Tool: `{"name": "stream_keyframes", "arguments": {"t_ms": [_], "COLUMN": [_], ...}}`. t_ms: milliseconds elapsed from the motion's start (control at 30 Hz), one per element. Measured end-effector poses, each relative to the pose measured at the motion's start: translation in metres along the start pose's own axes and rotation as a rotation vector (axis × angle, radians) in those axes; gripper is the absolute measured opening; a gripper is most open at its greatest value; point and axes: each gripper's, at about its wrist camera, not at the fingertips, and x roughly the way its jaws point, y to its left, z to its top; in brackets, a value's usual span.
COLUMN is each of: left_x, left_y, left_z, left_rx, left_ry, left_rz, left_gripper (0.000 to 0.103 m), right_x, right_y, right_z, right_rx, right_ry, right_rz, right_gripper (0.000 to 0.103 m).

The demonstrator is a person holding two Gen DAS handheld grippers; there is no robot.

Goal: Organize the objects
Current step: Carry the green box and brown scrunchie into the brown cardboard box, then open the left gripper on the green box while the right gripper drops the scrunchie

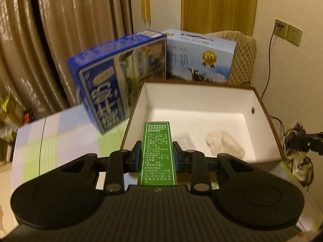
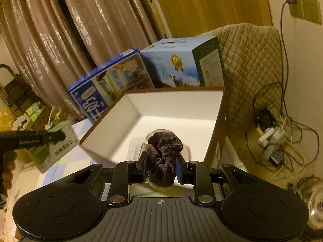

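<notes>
Brown curtains, cream wall, wall sockets.

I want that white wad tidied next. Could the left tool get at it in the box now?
Probably not yet: the left tool is shut on the green carton. The white wad lies uncovered in the open white box, so the path itself looks free.

Left wrist view: rides on the left gripper, looks forward and slightly down over the near edge of the open white box, close in. Right wrist view: rides on the right gripper, rolled, faces the same white box from nearer its right side. Both views share the box interior, the two milk cartons behind it, and the curtain.
</notes>
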Motion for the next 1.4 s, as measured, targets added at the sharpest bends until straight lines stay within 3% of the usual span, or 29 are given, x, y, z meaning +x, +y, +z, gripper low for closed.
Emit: {"name": "stream_keyframes", "arguments": {"t_ms": [333,800,1133,1400], "left_x": [0.086,0.178,0.208,0.197], "left_y": [-0.006,-0.011,-0.006,0.0], "left_z": [0.042,0.045,0.032,0.035], "left_rx": [-0.003,0.012,-0.002,-0.017], "left_ry": [0.079,0.184,0.24,0.226], "left_rz": [0.019,0.077,0.105,0.086], "left_gripper": [0.026,0.026,0.026,0.029], "right_x": [0.048,0.094,0.108,0.112], "right_y": [-0.028,-0.047,-0.051,-0.051], "right_z": [0.033,0.05,0.055,0.059], "right_rx": [0.002,-0.013,-0.023,-0.043], "right_ry": [0.04,0.097,0.117,0.125], "right_rz": [-0.022,-0.056,-0.066,-0.076], "right_gripper": [0.024,0.024,0.024,0.024]}}
